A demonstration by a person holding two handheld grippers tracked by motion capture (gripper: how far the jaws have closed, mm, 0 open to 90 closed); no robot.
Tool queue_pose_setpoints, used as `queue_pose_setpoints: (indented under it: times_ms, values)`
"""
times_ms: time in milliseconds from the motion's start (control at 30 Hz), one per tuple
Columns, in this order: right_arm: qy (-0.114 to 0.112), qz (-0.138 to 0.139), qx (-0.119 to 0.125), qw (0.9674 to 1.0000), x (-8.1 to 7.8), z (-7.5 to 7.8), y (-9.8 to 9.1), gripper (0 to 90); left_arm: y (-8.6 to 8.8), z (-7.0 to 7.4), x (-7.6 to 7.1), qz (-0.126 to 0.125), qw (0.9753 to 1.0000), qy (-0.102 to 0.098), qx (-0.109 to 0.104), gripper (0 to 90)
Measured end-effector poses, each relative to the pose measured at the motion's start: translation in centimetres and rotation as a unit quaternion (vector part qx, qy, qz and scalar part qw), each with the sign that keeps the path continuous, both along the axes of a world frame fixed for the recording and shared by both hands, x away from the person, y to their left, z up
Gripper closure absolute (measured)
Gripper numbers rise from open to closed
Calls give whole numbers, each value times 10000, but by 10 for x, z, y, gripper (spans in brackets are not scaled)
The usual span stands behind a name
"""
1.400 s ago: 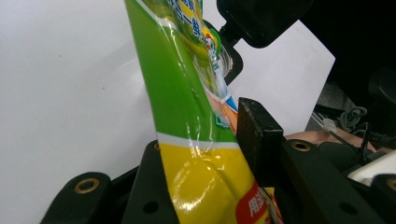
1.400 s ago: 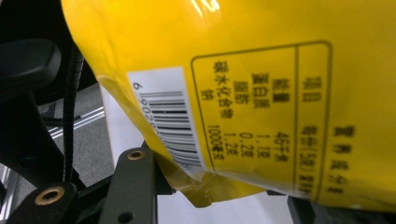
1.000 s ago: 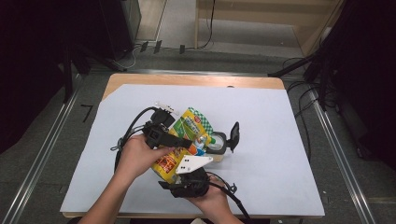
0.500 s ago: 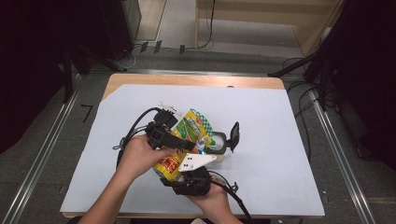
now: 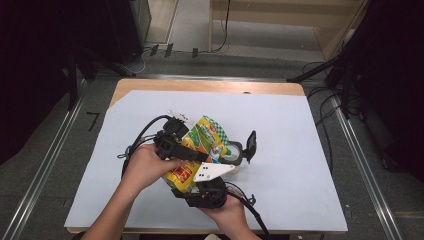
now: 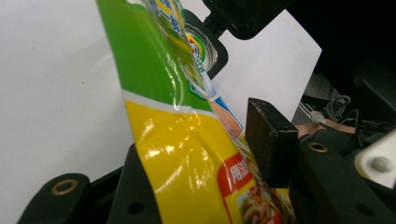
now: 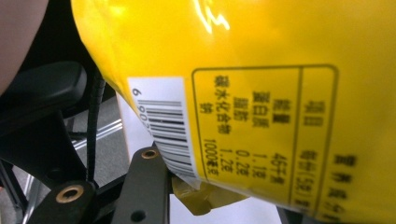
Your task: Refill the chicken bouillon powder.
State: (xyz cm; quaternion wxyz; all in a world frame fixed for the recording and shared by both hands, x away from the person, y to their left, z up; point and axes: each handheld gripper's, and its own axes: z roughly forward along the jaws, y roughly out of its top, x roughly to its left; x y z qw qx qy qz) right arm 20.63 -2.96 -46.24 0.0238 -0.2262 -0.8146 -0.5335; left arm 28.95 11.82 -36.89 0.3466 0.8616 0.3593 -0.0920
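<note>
A yellow and green food pouch (image 5: 200,150) is held above the white table sheet between both grippers. My left gripper (image 5: 172,142) comes in from the left, and its jaws are shut on the pouch's middle. In the left gripper view the pouch (image 6: 187,154) fills the gap, with one pad (image 6: 268,140) pressed on its printed face. My right gripper (image 5: 205,192) sits below the pouch's yellow lower end. In the right gripper view the pouch's back (image 7: 261,116), with barcode and nutrition panel, lies between the jaws. One jaw touches the barcode edge; the other is mostly hidden.
A small clear round container (image 5: 234,152) with a black hinged lid (image 5: 250,146) standing up lies just right of the pouch. Black cables (image 5: 137,145) loop to the left of my left hand. The wooden table edge (image 5: 210,86) runs along the back.
</note>
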Motion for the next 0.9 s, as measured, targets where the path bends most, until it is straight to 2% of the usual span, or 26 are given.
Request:
queue_pose_setpoints:
  times_ms: [100,233,400,500,600,767,900]
  values:
    - [60,-2,47,10000,1,0,0,663,-3,0,0,137,9998,45,156,624]
    - [57,-19,-24,10000,1,-1,2,657,-4,-1,3,302,9993,151,165,698]
    - [49,10,-96,9999,2,3,3,647,-3,0,7,336,9991,218,113,733]
    - [7,69,-151,9999,2,4,7,600,-4,1,12,416,9982,375,194,752]
    - [-100,65,-258,9996,0,5,10,598,-6,2,14,398,9980,415,261,768]
    - [-133,-21,-305,9994,2,6,10,594,-13,4,20,425,9972,481,372,780]
    - [-115,-90,-390,9991,3,6,10,599,-17,2,23,436,9971,500,383,783]
